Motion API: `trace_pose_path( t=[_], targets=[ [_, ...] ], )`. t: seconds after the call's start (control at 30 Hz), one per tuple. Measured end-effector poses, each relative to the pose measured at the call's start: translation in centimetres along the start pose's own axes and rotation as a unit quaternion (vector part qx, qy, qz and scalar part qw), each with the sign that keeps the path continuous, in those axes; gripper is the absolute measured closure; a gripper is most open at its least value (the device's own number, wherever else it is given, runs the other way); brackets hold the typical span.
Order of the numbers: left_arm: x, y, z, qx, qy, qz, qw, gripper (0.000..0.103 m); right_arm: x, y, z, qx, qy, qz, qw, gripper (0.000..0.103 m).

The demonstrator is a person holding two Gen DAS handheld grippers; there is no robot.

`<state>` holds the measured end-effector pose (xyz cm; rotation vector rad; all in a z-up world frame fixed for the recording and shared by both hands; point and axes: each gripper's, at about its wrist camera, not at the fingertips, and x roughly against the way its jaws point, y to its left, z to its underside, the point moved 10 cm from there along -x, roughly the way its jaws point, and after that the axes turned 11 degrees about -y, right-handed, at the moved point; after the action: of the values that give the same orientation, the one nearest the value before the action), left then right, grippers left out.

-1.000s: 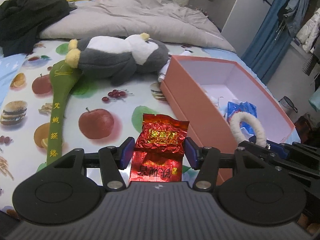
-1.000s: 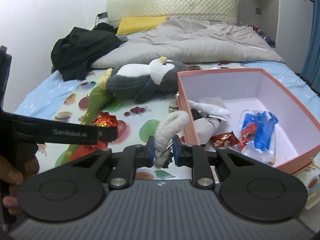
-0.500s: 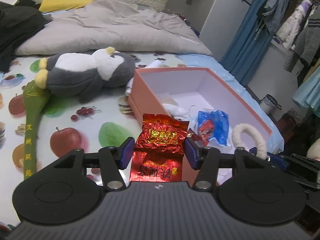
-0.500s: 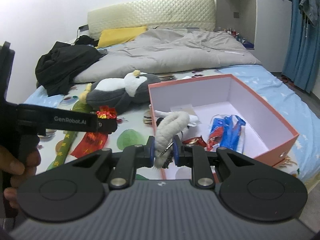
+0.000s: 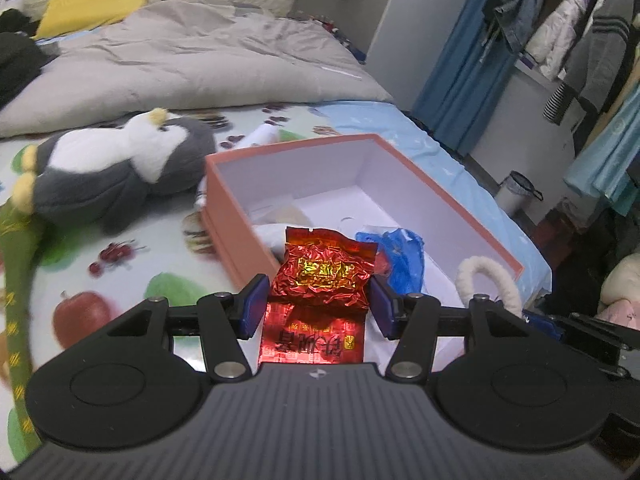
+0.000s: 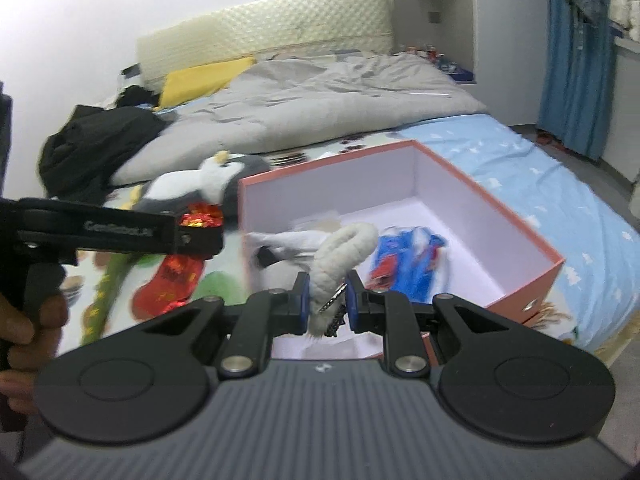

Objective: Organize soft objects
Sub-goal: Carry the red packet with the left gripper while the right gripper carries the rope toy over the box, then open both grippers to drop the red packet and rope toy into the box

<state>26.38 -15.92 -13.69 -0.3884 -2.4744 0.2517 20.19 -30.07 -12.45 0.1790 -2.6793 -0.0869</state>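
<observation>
Left wrist view: left gripper clamps red foil packet, light, crinkly, slippery, over pink box at 12 o'clock. Right gripper pinches soft white fuzzy loop; hold mid-body.

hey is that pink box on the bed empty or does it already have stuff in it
Not empty. The open pink box already holds a blue plastic wrapper and a white soft item on its white floor; much of the floor remains bare.
</observation>
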Motion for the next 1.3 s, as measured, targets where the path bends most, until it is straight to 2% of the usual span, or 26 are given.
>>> trace_pose_path(
  t=[0.23,0.4,0.67,0.83,0.87,1.0,1.3],
  targets=[
    [-5.0,-2.2,-1.8,-0.016,0.022,0.013,0.9995,0.043,-3.4,-3.9,-0.5,-0.029,0.024,0.023,0.999,0.081],
    [-8.6,-2.4,-2.8,-0.035,0.039,0.005,0.9986,0.043,-6.4,-6.3,-0.4,-0.039,0.045,0.034,0.998,0.081],
    [-12.5,-1.8,-2.1,-0.029,0.065,-0.003,0.9975,0.043,-9.9,-9.6,0.2,-0.048,0.073,0.054,0.995,0.081],
    [-13.7,-1.7,-1.7,-0.029,0.075,-0.009,0.9967,0.041,-10.7,-10.5,0.6,-0.057,0.088,0.059,0.993,0.077],
    [-13.8,-1.8,-1.6,-0.027,0.079,-0.006,0.9965,0.038,-10.8,-10.5,0.8,-0.061,0.091,0.055,0.992,0.076],
    [-13.6,-2.0,-1.6,-0.03,0.076,-0.002,0.9967,0.035,-10.6,-10.6,0.9,-0.063,0.092,0.056,0.992,0.058],
    [-9.5,-3.6,-3.8,-0.05,0.032,0.015,0.9981,0.035,-7.6,-10.0,-1.2,-0.073,0.055,0.051,0.994,0.058]
  ],
)
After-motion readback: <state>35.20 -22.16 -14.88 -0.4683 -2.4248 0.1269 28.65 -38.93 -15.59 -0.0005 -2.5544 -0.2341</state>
